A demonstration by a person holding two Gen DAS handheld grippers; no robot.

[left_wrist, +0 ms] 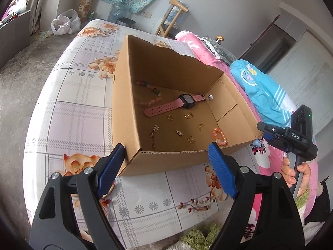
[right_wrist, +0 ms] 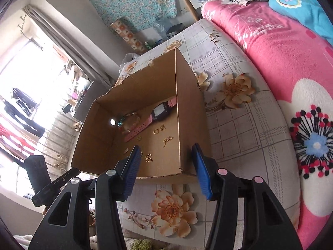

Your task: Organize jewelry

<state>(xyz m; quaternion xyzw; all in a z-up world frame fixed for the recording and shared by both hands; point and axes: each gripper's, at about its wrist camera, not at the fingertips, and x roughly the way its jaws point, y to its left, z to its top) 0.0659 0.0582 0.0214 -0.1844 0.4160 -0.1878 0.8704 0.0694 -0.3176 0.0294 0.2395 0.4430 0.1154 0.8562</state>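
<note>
While both grippers hang just short of the cardboard box on the bed, the left gripper and right gripper stand wide apart and hold nothing. Inside, the pink watch, beaded bracelets, a gold chain and small gold rings lie scattered loosely over its floor. That spread fits either jewelry gathered in or jewelry awaiting sorting, probably kept boxed so nothing rolls away.
</note>
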